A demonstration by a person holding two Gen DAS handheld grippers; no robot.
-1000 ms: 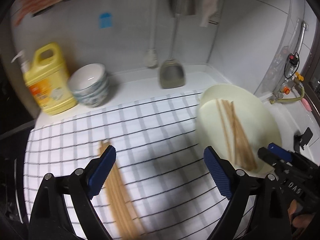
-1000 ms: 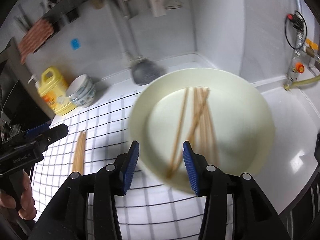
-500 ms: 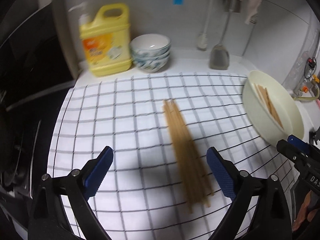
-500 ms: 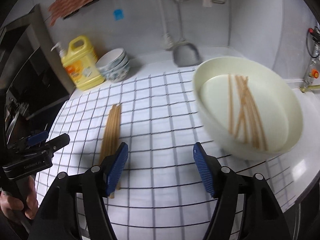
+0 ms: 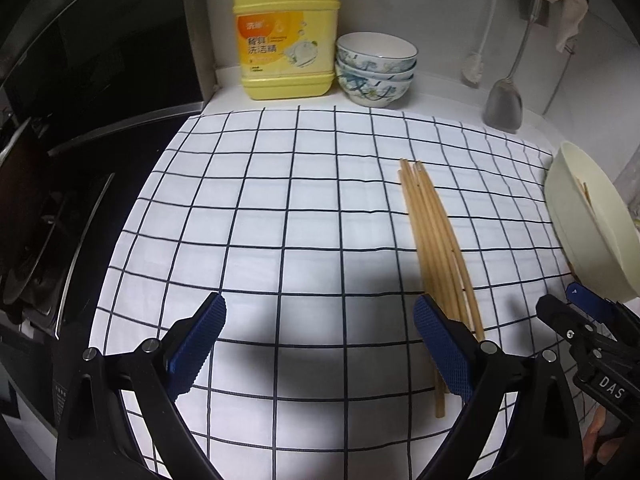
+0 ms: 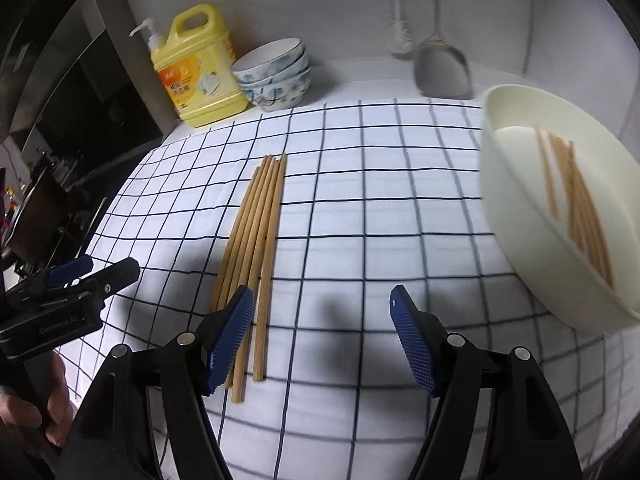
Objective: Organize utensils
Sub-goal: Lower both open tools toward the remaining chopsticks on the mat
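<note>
Swinging from bowl to chopsticks

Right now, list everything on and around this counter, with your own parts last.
Chopsticks on cloth: about six, tan, side by side.
Chopsticks in basin: several, tan.
Basin: one, cream, cloth's right edge.
Checked cloth: one, white with dark lines, on counter.
Detergent jug: one, yellow, back.
Bowls: three, blue-patterned, stacked beside jug.
Spatula: one, metal, hanging.
Brush: one, white, hanging.
Left gripper: blue pads, open, empty.
Right gripper: blue pads, opening, empty.
</note>
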